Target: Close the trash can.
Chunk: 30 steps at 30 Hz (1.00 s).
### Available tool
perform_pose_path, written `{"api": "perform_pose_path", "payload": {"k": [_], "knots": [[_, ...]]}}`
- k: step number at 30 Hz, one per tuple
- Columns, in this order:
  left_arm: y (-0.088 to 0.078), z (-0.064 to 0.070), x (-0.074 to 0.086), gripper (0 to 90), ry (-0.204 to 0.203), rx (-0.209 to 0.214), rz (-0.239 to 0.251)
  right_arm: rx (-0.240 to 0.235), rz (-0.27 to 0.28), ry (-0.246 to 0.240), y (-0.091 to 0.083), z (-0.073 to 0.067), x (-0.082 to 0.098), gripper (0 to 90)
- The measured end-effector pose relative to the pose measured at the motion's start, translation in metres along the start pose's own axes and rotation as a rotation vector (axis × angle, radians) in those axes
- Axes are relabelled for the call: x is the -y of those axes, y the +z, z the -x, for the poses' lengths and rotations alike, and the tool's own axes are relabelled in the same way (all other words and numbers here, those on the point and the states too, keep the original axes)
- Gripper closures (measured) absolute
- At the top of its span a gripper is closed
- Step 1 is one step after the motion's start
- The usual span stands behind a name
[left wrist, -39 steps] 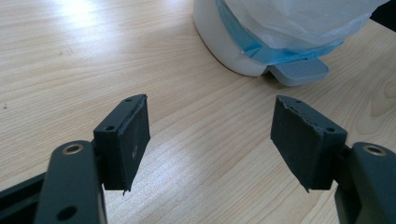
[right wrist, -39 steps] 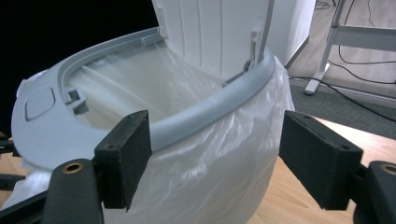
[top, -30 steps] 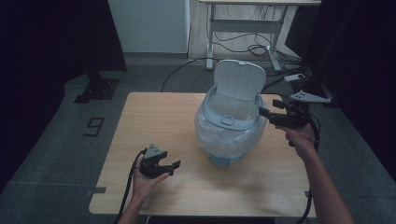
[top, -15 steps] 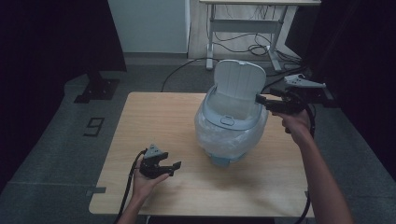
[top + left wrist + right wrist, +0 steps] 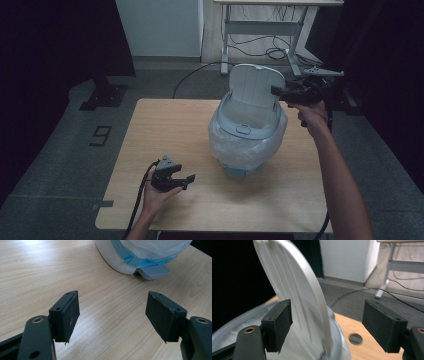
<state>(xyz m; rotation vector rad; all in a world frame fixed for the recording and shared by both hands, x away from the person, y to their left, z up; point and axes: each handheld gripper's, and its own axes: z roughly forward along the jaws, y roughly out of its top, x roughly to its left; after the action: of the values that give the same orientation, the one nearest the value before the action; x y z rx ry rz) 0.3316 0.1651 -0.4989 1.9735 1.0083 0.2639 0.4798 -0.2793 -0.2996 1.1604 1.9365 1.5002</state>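
Note:
A white and blue pedal bin [image 5: 247, 145] lined with a clear bag stands on the wooden table [image 5: 165, 125], its lid [image 5: 252, 92] raised upright. My right gripper [image 5: 275, 91] is held level at the lid's right edge. In the right gripper view the lid [image 5: 297, 290] stands between the open jaws of that gripper [image 5: 327, 322], nearer the left pad, and neither pad presses on it. My left gripper [image 5: 187, 181] rests low over the table's front left, open with nothing in it. Its own view, past the open left gripper [image 5: 112, 312], shows the bin's base [image 5: 117, 260] and foot pedal [image 5: 152, 271].
Behind the table a desk on metal legs [image 5: 270, 30] stands over loose cables on the floor. A floor marker with a 9 [image 5: 101, 135] lies to the left. Near the bin the tabletop has a round hole [image 5: 355, 338]. Dark curtains hang on both sides.
My right gripper has risen and moved left, from beside the bin's rim to the raised lid's edge. The left hand has stayed where it was.

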Motion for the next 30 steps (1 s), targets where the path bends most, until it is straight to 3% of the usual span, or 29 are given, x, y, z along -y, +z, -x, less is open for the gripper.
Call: {"api": "perform_pose_path", "payload": {"k": [5, 8, 11, 17, 22, 25, 30], "knots": [[-0.001, -0.001, 0.001, 26.8, -0.010, -0.019, 0.002, -0.092, 0.045, 0.042, 0.007, -0.006, -0.008, 25.0], [-0.001, -0.003, 0.002, 25.9, -0.024, -0.032, 0.000, -0.175, 0.023, 0.049, 0.007, -0.014, -0.008, 23.4], [-0.002, -0.004, 0.002, 25.8, -0.030, -0.037, -0.001, -0.198, -0.014, 0.018, 0.001, -0.026, -0.005, 20.2], [0.000, -0.001, 0.002, 25.9, -0.035, -0.018, -0.005, -0.240, -0.065, 0.012, -0.014, -0.041, 0.008, 16.9], [0.000, -0.001, 0.001, 25.8, -0.037, -0.023, -0.004, -0.288, -0.071, 0.066, -0.020, -0.045, 0.020, 15.4], [0.000, -0.002, 0.002, 25.8, -0.045, -0.021, -0.003, -0.278, -0.090, 0.057, -0.019, -0.049, 0.028, 15.7], [0.000, -0.003, 0.002, 25.8, -0.051, -0.013, -0.003, -0.203, -0.139, 0.006, -0.010, -0.056, 0.035, 16.0]]}}
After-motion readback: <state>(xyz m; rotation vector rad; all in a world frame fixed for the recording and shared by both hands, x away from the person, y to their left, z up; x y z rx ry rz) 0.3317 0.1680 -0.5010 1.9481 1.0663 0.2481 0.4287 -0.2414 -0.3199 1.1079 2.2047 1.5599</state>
